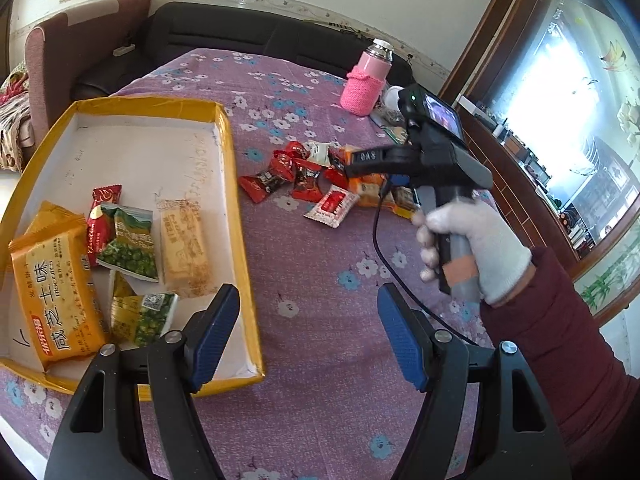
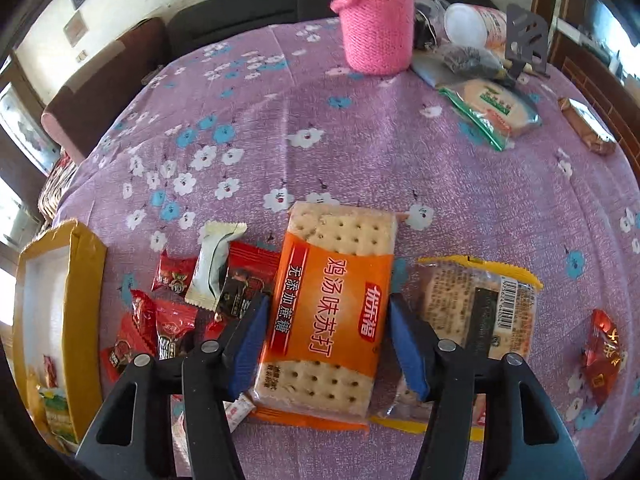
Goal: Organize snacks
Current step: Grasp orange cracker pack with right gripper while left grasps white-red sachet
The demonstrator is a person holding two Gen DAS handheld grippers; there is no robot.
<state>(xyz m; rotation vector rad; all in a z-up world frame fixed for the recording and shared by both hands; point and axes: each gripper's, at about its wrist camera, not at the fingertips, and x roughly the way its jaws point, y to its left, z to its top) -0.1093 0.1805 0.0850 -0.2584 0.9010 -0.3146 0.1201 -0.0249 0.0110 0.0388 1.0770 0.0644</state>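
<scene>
A yellow-rimmed cardboard tray (image 1: 234, 184) on the purple flowered tablecloth holds an orange cracker pack (image 1: 52, 280), green pea packets (image 1: 128, 244) and a beige biscuit bar (image 1: 184, 244). My left gripper (image 1: 308, 332) is open and empty over the tray's right rim. A pile of red candies (image 1: 280, 176) lies to the tray's right. My right gripper (image 2: 326, 340) straddles an orange soda-cracker pack (image 2: 332, 312), its blue pads against the pack's two sides. The tray's corner also shows in the right wrist view (image 2: 86, 264).
A pink knit-sleeved flask (image 2: 376, 36) stands at the table's far side, with a white cup (image 2: 468, 24), a green-edged wafer bag (image 2: 488, 108) and a brown bar (image 2: 588, 126) nearby. A yellow-edged biscuit pack (image 2: 476, 308) and red candy (image 2: 602, 360) lie right of the gripper.
</scene>
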